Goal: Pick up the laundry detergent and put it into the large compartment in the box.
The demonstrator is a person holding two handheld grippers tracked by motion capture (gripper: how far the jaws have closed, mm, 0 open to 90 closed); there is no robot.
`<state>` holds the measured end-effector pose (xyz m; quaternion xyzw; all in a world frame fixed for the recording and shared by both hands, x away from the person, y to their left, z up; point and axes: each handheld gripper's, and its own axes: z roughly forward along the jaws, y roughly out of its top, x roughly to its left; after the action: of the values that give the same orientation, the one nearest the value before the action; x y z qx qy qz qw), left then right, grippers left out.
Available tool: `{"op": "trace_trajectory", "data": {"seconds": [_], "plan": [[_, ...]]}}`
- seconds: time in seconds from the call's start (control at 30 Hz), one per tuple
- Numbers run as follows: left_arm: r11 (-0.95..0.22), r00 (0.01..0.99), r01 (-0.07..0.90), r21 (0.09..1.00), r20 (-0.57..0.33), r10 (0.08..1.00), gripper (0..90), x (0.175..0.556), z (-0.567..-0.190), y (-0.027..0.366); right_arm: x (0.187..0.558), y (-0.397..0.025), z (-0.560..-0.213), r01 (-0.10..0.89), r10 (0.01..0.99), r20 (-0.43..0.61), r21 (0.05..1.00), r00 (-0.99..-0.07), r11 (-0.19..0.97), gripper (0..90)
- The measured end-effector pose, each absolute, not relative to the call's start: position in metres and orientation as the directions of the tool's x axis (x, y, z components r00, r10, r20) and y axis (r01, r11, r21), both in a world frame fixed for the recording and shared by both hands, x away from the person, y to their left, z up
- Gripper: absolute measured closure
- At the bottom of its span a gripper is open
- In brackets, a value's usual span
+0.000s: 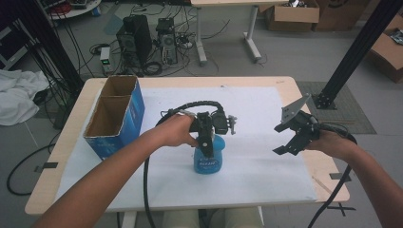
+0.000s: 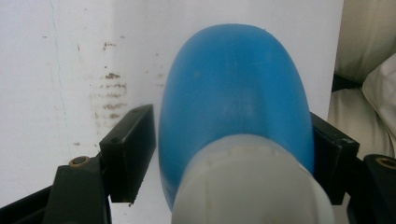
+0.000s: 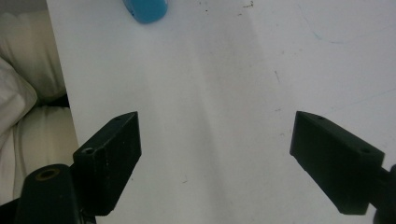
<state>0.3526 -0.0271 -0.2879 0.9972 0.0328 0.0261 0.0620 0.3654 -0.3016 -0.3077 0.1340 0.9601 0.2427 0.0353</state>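
The left gripper has its jaws pressed against both sides of the blue bottle, just above the white cap in the left gripper view. The bottle stands near the middle of the table, on its white sheet. The step in hand looks like the grasp itself — the bottle is pinched but not yet lifted. Next would likely be a straight lift and a carry towards the open blue box at the left, keeping the bottle level. The right gripper hovers spread and empty, well apart over the right side. The bottle's label is too blurred to read, and the hand covers much of the left gripper — the box's inside is mostly hidden.
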Motion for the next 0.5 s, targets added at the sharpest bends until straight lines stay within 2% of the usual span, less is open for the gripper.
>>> {"op": "trace_trajectory", "data": {"seconds": [0.33,0.43,0.5], "plan": [[-0.99,0.997,0.061,0.126,0.048,0.067,30.4,0.3529,-0.289,-0.0259,0.3656,-0.3004,-0.308,0.243,0.275,0.002,0.475,-0.961,0.846,16.4],[-0.989,0.998,0.047,0.138,0.043,0.053,36.3,0.3512,-0.2884,-0.0254,0.3658,-0.2995,-0.3078,0.24,0.272,0.001,0.474,-0.962,0.847,16.4],[-0.99,0.998,0.045,0.133,0.04,0.05,37.0,0.3512,-0.2881,-0.0253,0.3659,-0.2993,-0.3074,0.241,0.273,0.002,0.475,-0.962,0.846,16.4]]}}
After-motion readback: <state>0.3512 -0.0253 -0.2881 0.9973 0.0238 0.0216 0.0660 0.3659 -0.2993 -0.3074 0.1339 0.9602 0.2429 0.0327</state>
